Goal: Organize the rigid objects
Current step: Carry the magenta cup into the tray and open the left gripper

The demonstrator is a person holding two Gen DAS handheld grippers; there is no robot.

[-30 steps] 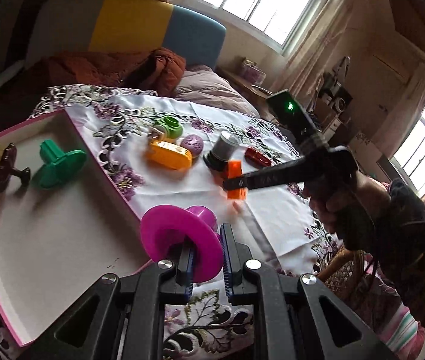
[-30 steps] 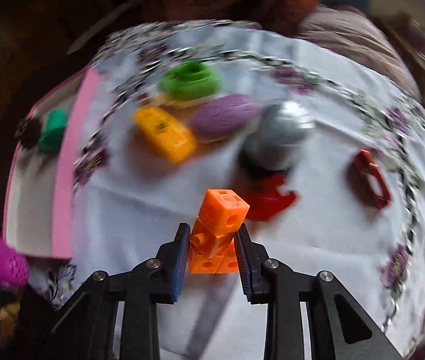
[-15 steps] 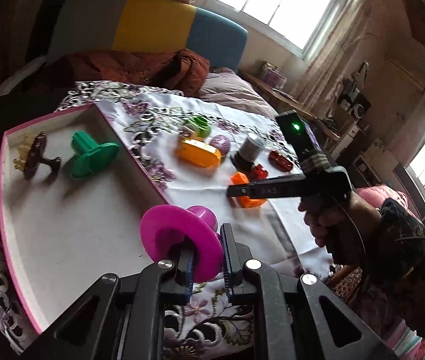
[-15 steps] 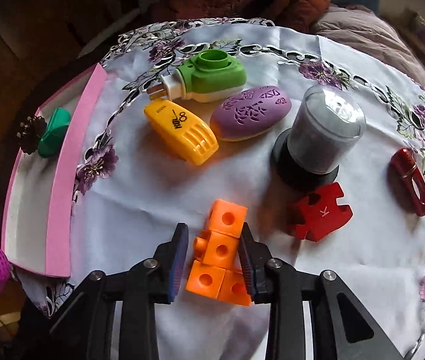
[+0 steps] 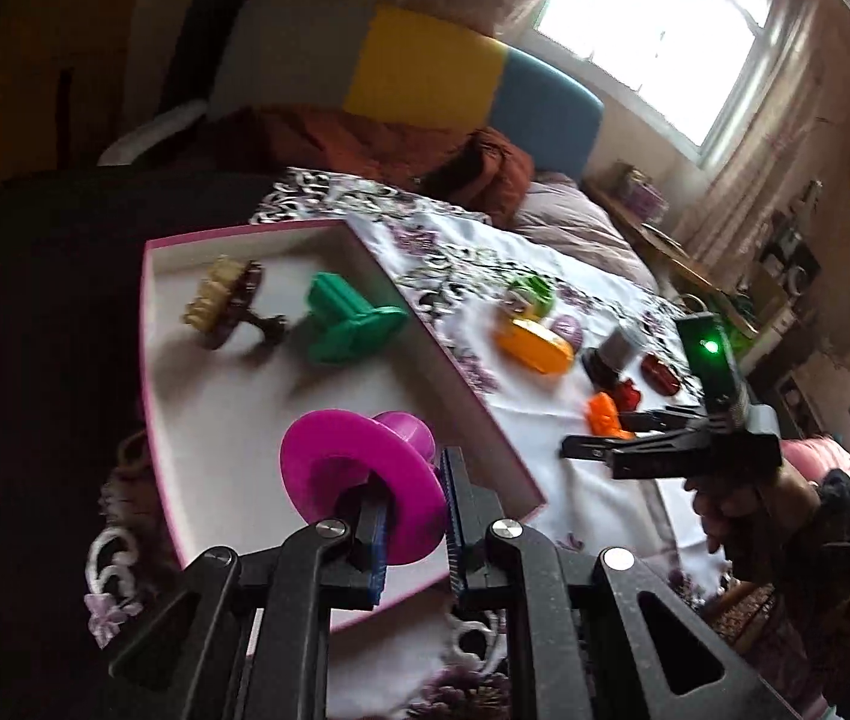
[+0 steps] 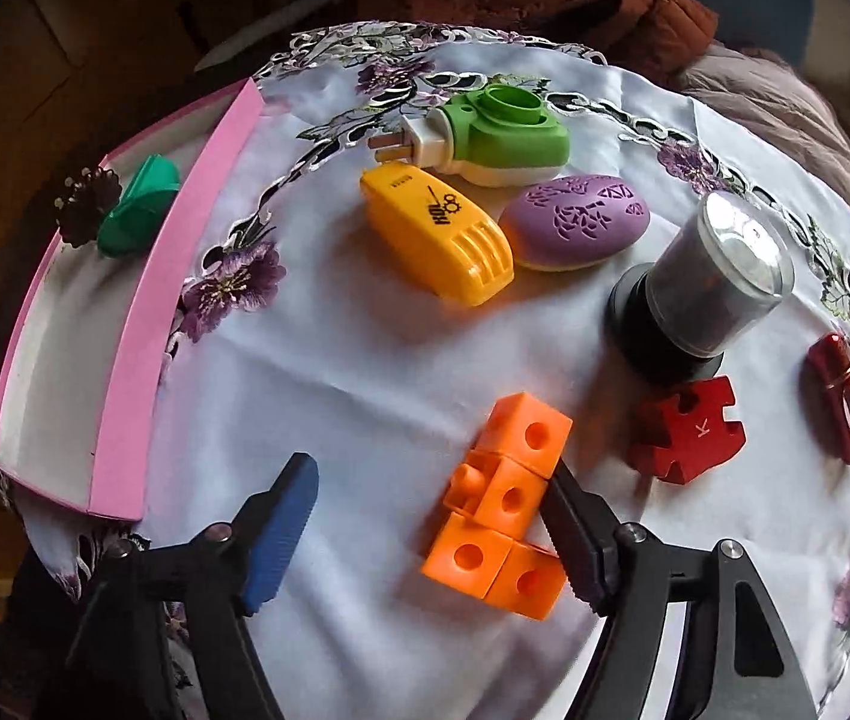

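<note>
Here: desk (image 6: 365, 396) under a white embroidered cloth, loose pieces strewn across it. At the left, pink-walled tray (image 5: 461, 396), already holding a green piece (image 5: 347, 324) and a dark brown one (image 5: 233, 306).

Above the tray's near end, left gripper (image 5: 416, 516), fingers pressed on the rim of the magenta spool (image 5: 359, 474). Likely light, hard plastic; thin rim probably slick, so a firmer hold at the hub.

Near the desk's front edge, right gripper (image 6: 431, 534), fingers spreading, opening at this moment; orange cube block (image 6: 503, 510) between them, lying on the cloth, right finger just touching or beside it, left finger well apart. Stiff, light by the look of it; snap joints could part, so best pinched across two flat opposite faces.

From the left wrist only: tray floor, room, a hand on the right gripper. From the right wrist only: red puzzle piece (image 6: 689, 438), yellow case (image 6: 437, 240), purple oval (image 6: 575, 228) in detail.
</note>
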